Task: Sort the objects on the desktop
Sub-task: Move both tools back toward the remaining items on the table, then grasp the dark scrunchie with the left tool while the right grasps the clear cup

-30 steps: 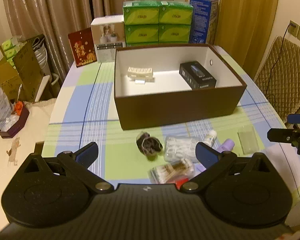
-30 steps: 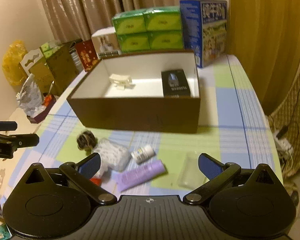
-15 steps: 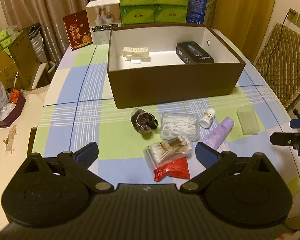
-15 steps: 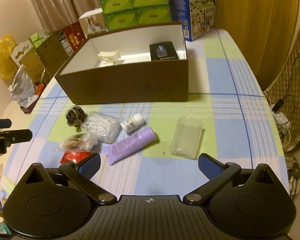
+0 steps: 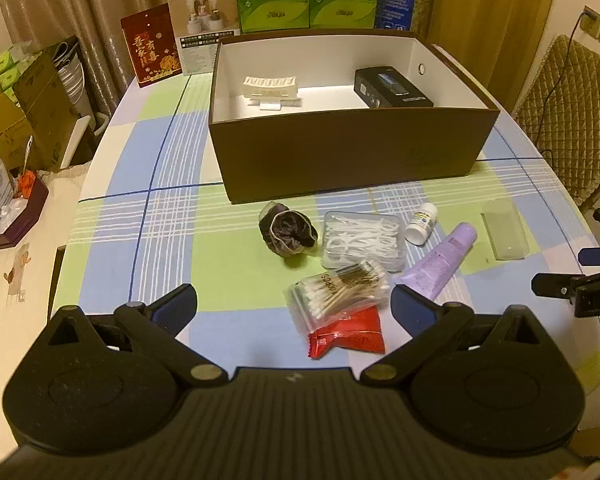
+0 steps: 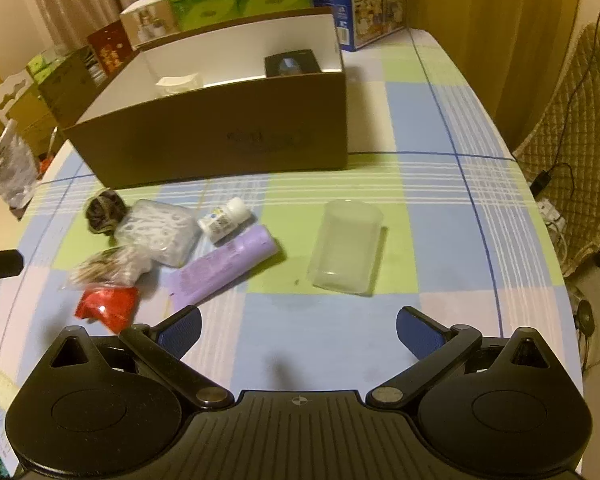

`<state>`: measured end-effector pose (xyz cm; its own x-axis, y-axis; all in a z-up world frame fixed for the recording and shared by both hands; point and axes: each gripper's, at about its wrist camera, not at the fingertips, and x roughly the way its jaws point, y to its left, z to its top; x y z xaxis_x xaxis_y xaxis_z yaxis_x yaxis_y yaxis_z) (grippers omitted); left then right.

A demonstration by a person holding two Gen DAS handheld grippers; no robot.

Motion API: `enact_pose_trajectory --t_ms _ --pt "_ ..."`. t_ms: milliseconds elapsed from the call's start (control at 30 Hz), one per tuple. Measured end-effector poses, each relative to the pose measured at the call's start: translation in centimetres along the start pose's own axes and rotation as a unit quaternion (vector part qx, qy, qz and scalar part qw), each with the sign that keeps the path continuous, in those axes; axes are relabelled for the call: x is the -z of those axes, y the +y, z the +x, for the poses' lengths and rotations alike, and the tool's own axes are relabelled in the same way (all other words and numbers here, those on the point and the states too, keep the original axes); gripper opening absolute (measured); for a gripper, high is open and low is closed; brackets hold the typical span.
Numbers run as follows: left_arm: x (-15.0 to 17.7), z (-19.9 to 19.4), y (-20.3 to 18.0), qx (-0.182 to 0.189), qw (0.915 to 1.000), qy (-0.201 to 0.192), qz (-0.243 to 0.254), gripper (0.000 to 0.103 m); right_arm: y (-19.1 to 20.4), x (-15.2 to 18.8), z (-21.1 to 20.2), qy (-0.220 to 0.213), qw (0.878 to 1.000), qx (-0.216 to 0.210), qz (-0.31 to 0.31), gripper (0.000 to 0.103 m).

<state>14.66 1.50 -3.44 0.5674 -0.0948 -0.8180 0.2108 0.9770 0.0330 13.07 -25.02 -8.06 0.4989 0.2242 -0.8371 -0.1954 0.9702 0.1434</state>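
Both tongs, left tongs (image 5: 292, 306) and right tongs (image 6: 298, 326), hang wide and empty above the desk (image 5: 228, 264). Just ahead lie a red packet (image 5: 350, 336), cotton swabs (image 5: 338, 292), and a purple tube (image 6: 224, 268); beyond, the brown box (image 5: 348, 152). Judging by this, a pick comes next: descend, close on one item.
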Motion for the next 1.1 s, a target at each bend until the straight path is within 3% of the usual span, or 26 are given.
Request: enact_pose_trajectory --t_ms 267,567,833,1033,1100 --pt "-0.4 1.9 1.2 0.001 0.9999 -0.001 -0.013 0.100 -1.4 -1.0 2.3 -0.024 0.999 0.024 0.015 0.100" --pt "-1.6 4.9 3.3 -0.002 0.9998 -0.008 -0.018 0.097 -2.5 -2.5 6.0 -0.026 0.998 0.043 0.027 0.072" --pt "-2.8 7.5 3.8 0.006 0.9998 -0.013 0.011 0.094 -2.8 -3.2 8.8 -0.011 0.998 0.050 0.030 0.050" --pt "-3.6 9.7 3.4 0.021 0.9994 -0.003 0.027 0.091 -3.6 -3.9 9.5 -0.018 0.997 0.064 0.035 0.049" --pt "-4.0 10.5 3.4 0.025 0.9993 -0.001 0.027 0.082 -4.0 -4.1 9.5 -0.018 0.997 0.066 0.039 0.049"
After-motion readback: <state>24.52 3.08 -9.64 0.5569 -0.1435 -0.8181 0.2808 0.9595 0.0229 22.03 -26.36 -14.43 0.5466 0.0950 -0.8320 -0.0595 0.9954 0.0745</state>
